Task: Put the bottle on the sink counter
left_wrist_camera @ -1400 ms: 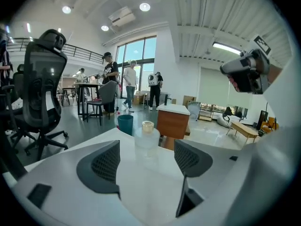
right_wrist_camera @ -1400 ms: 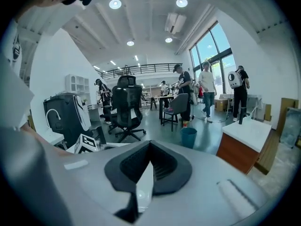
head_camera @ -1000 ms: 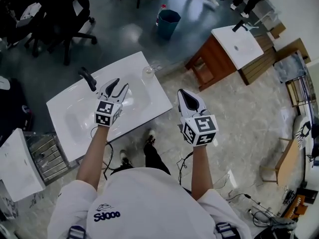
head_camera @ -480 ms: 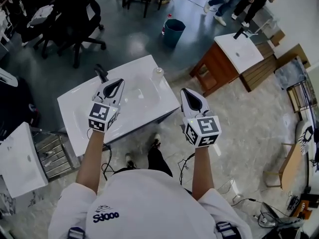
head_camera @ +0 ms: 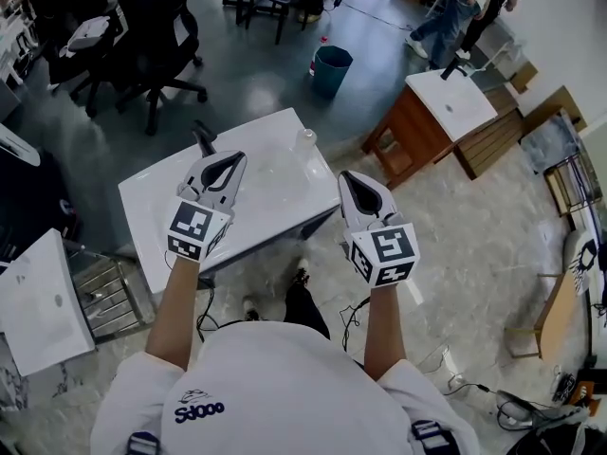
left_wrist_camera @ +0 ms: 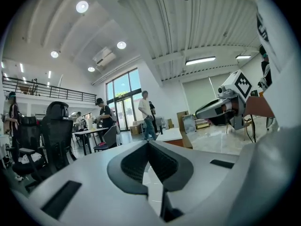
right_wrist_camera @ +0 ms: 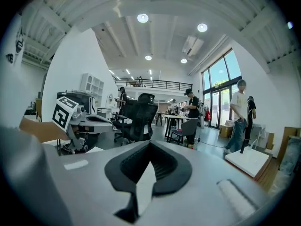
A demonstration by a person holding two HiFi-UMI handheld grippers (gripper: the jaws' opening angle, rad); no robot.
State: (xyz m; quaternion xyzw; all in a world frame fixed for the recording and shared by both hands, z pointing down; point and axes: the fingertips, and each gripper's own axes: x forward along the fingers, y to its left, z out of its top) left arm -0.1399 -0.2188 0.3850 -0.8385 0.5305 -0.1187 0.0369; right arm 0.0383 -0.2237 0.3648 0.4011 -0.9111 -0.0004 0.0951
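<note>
A small clear bottle (head_camera: 305, 140) stands on the far right corner of the white sink counter (head_camera: 275, 218), clear of both grippers. A black faucet (head_camera: 203, 136) sits at the counter's far left. My left gripper (head_camera: 231, 161) hovers above the basin, shut with nothing in it; in the left gripper view its jaws (left_wrist_camera: 148, 142) meet with nothing between them. My right gripper (head_camera: 347, 182) is held off the counter's right edge over the floor, also shut and empty (right_wrist_camera: 150, 143). Neither gripper view shows the bottle.
A blue bin (head_camera: 330, 68) and black office chairs (head_camera: 152, 36) stand beyond the counter. A second sink on a wooden cabinet (head_camera: 446, 102) is at the right. Another white sink (head_camera: 38, 311) and a metal rack (head_camera: 100, 297) are at the left. People (head_camera: 455, 8) stand at the back.
The left jaws were open a second ago and are now shut on nothing. Both grippers have lifted up from the counter. The bottle stays on its corner.
</note>
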